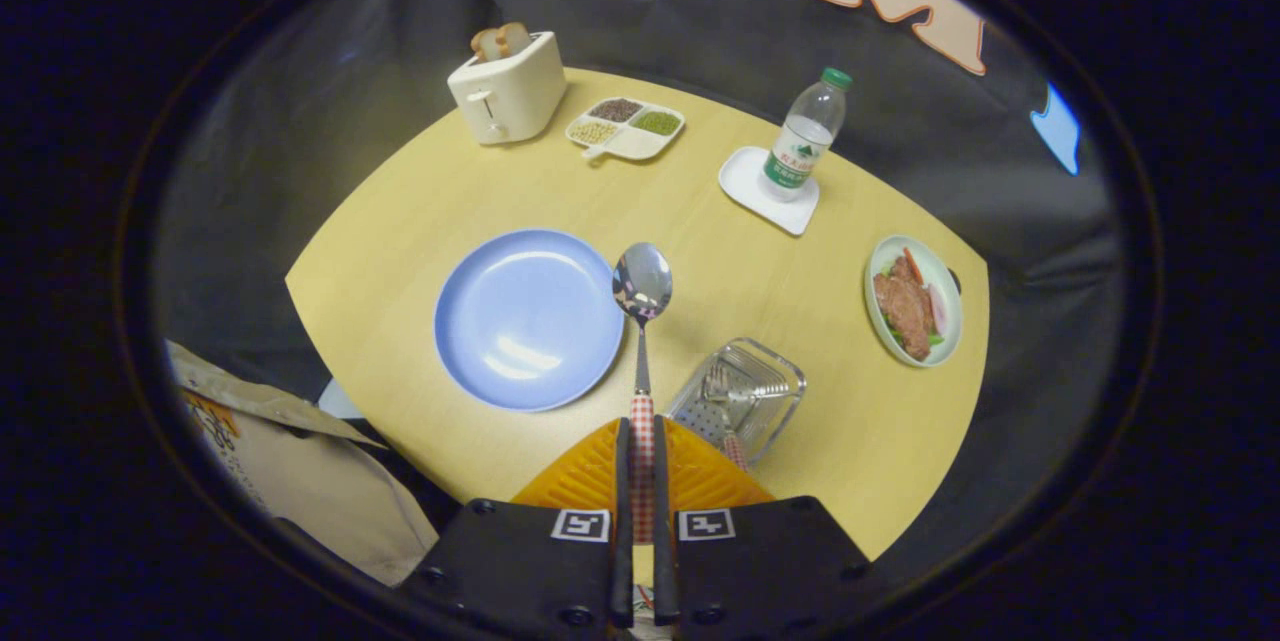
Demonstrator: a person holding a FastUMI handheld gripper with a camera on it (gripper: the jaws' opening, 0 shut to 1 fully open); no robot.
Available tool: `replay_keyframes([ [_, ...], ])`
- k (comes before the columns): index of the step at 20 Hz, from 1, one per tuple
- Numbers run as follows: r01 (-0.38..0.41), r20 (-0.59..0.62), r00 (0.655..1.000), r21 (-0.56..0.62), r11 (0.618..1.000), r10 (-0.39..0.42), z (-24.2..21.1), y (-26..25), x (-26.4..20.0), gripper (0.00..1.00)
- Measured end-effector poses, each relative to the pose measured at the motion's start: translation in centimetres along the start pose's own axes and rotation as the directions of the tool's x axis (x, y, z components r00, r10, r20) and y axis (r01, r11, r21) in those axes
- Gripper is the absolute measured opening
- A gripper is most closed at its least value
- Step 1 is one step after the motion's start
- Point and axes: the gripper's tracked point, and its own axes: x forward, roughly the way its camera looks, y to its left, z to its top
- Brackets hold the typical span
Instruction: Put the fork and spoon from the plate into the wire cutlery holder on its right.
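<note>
My gripper [640, 446] is shut on the checked handle of a metal spoon [642, 283], both fingers pressing on it. The spoon points straight ahead of the fingers, and its bowl hangs high above the table beside the right rim of the blue plate [528, 318]. No cutlery lies on the plate. The wire cutlery holder [737, 397] stands just right of the fingers and below them. A fork [722, 393] with a checked handle stands inside it, tines up.
At the back of the round yellow table [420, 211] are a cream toaster [508, 89] with bread and a divided snack dish [626, 128]. A water bottle [806, 136] stands on a white coaster. A plate of meat [912, 301] is at the right. A beige bag [290, 466] lies off the table, left.
</note>
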Motion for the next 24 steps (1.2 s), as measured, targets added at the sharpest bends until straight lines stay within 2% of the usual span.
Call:
replay_keyframes([
  [7,0.028,-0.129,0.991,-0.066,0.997,-0.036,-2.5,-4.1,-2.2,0.11],
  [12,0.021,-0.216,0.976,-0.071,0.997,-0.036,-4.0,-5.7,-2.3,0.11],
  [17,0.028,-0.330,0.941,-0.140,0.990,-0.073,-5.4,-7.5,-2.5,0.11],
  [24,-0.013,-0.439,0.895,-0.211,0.977,-0.083,-5.6,-7.6,-1.0,0.11],
])
